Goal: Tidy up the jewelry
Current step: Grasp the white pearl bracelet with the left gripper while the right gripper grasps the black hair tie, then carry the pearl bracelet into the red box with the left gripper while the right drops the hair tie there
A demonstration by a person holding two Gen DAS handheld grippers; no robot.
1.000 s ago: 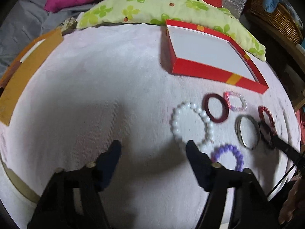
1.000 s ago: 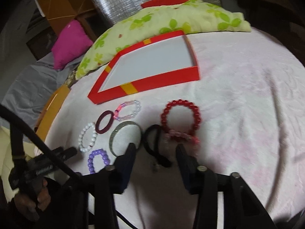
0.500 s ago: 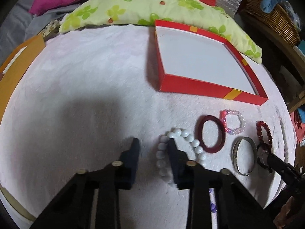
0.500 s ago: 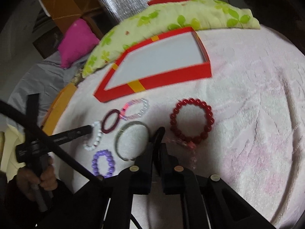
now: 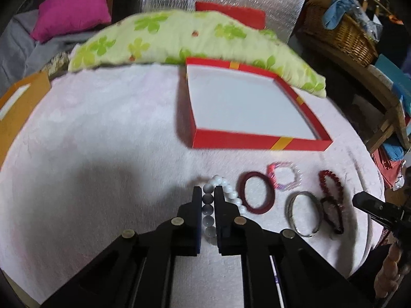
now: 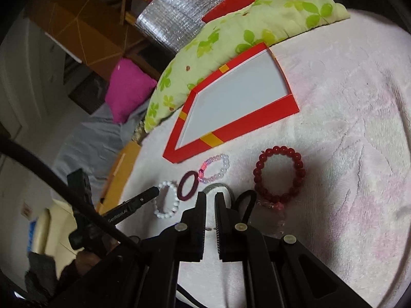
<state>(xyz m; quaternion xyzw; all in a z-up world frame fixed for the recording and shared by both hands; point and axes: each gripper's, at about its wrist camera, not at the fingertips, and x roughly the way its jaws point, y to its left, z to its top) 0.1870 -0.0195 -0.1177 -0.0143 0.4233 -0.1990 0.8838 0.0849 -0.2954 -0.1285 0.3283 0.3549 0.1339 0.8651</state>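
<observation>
1. Between the jaws of the left gripper (image 5: 208, 195), the white bead bracelet (image 5: 223, 192) is clamped on one side of its loop; the rest trails onto the pale plush bed cover (image 5: 102, 141), short of the red box (image 5: 257, 140).
2. It probably handles light and limp: smooth round beads on a cord, likely to slip or swing, so a hold across a bead run, as here, looks sound.
3. Its beads are glossy white and even in size.
4. The right gripper (image 6: 210, 197) has its jaws clenched over the silver bangle (image 6: 218, 187); whether they pinch its rim I cannot tell, since the fingers hide it.
5. That bangle looks stiff, thin and slick, best taken across its rim.
6. Nearby lie a maroon ring (image 5: 255, 196), a pink bead bracelet (image 5: 283, 177), a dark red bead bracelet (image 6: 280, 174) and a black hair tie (image 6: 246, 202), all outside the empty box.
</observation>
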